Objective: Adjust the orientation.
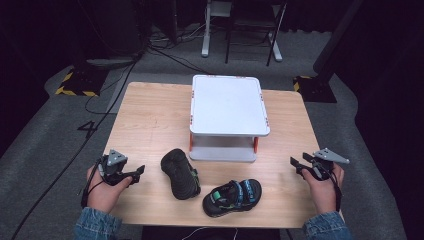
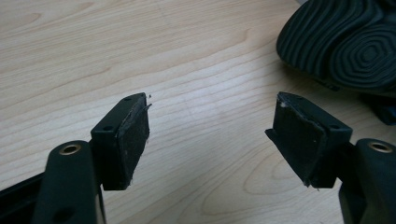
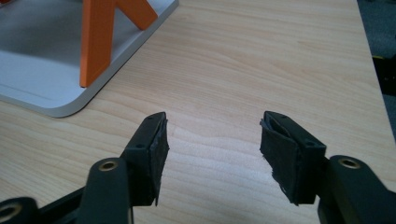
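Sandals were seen lying on the tabletop (image 1: 150, 115) before a white two-tier rack (image 1: 228, 106): an overturned sandal (image 1: 179, 172), sole up, and just beside it an upright sandal (image 1: 233, 196). Neither was touched. The left gripper (image 1: 136, 174) was held near the overturned one, the right gripper (image 1: 297, 165) well apart, fingers (image 2: 132, 137) of both spread wide and empty. Nothing had yet been shelved, it was judged.
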A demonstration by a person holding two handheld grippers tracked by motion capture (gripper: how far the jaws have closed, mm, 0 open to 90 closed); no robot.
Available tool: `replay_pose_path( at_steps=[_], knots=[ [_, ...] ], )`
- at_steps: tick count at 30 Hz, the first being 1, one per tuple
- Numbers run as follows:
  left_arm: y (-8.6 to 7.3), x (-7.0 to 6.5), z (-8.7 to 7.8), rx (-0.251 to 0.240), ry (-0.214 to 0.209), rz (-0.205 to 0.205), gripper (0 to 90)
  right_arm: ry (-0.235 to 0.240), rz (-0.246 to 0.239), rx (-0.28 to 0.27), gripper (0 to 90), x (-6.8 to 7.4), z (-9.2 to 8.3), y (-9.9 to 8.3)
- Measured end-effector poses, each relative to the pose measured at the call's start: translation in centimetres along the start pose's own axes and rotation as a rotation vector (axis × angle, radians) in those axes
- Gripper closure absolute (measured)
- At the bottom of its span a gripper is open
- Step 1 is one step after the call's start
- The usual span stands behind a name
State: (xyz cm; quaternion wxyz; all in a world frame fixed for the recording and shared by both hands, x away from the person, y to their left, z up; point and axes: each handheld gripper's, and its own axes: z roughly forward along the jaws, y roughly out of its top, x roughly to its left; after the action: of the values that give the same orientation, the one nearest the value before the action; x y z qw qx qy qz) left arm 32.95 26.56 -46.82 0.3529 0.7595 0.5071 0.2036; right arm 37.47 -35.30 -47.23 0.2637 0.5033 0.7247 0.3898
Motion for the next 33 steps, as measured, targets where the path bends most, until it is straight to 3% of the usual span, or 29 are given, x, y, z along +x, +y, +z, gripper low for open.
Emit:
replay_pose_path(
  at_steps=[11, 12, 13, 15, 16, 17, 18, 19, 20, 21, 25, 28, 33],
  knots=[
    [1.2, -1.8, -1.1, -0.045, -0.040, 0.001, 26.8, -0.018, 0.024, 0.014, 41.3, -0.3, 0.2, -0.4],
    [1.6, -2.7, -1.4, -0.065, -0.066, 0.026, 26.8, -0.017, 0.017, 0.021, 41.2, -0.1, 0.2, -0.4],
    [1.6, -2.7, -1.4, -0.065, -0.066, 0.026, 26.7, -0.017, 0.017, 0.021, 41.2, -0.1, 0.2, -0.4],
    [2.1, -3.8, -1.7, -0.090, -0.108, 0.049, 26.5, -0.015, 0.006, 0.021, 41.3, 0.2, 0.2, -0.4],
    [2.6, -5.0, -2.0, -0.113, -0.142, 0.068, 26.5, -0.013, 0.004, 0.023, 41.2, 0.3, 0.2, -0.4],
    [2.6, -5.0, -2.0, -0.113, -0.142, 0.068, 26.5, -0.011, -0.002, 0.025, 41.2, 0.3, 0.2, -0.5],
    [3.1, -6.2, -2.1, -0.133, -0.173, 0.084, 26.5, -0.010, -0.004, 0.027, 41.1, 0.4, 0.2, -0.6],
    [3.1, -6.2, -2.1, -0.133, -0.173, 0.084, 26.5, -0.010, -0.004, 0.027, 41.1, 0.4, 0.2, -0.6],
    [3.5, -7.3, -2.1, -0.147, -0.193, 0.101, 26.5, -0.004, -0.009, 0.040, 41.1, 0.4, 0.2, -0.8],
    [3.5, -7.3, -2.1, -0.147, -0.193, 0.101, 26.5, -0.004, -0.009, 0.040, 41.1, 0.4, 0.2, -0.8],
    [4.0, -9.5, -1.7, -0.153, -0.222, 0.161, 26.0, -0.008, -0.004, 0.044, 41.1, 0.1, 0.0, -1.1],
    [4.4, -11.3, -1.4, -0.153, -0.275, 0.183, 25.7, -0.009, -0.005, 0.050, 41.1, 0.1, -0.1, -1.3],
    [4.5, -13.0, 0.0, -0.122, -0.293, 0.199, 24.4, -0.010, -0.008, 0.062, 41.1, 0.1, -0.1, -1.6]
  ],
)
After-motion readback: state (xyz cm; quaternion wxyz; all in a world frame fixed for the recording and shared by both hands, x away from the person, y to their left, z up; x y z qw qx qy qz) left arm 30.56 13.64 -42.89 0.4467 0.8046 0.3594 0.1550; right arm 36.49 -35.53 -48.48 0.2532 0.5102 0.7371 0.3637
